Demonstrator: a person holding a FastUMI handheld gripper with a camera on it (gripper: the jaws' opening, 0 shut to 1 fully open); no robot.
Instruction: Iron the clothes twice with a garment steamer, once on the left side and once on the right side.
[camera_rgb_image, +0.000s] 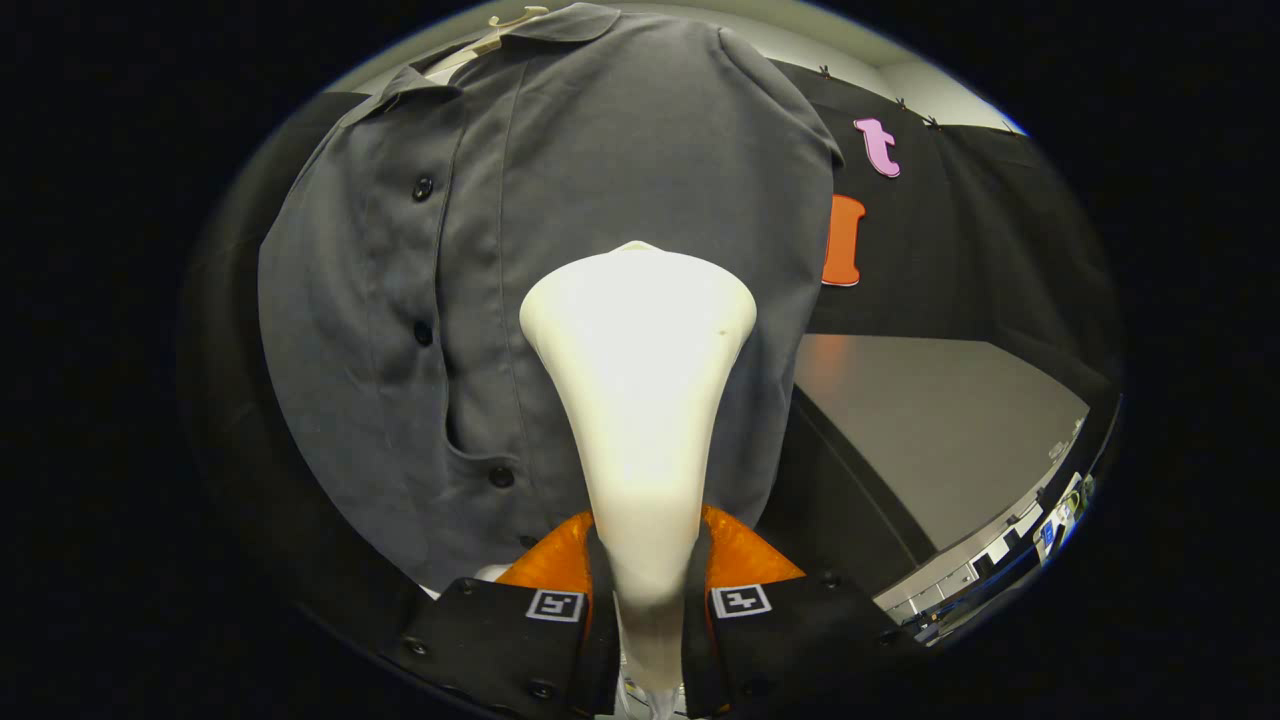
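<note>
Gripper (646, 575) jaws pinch steamer (638, 330) handle | head on shirt (380, 300), prob. touching | keep flat, stroke slow, w/o snagging buttons.

A black cloth wall (980, 230) hangs on the far right, pinned along its top by small clips (905, 103) under a pale wall (925, 85). Below it a grey desk (930, 430) stretches to the right. At the desk's near right end sit some small blurred items (1060, 515), too small to identify.
</note>
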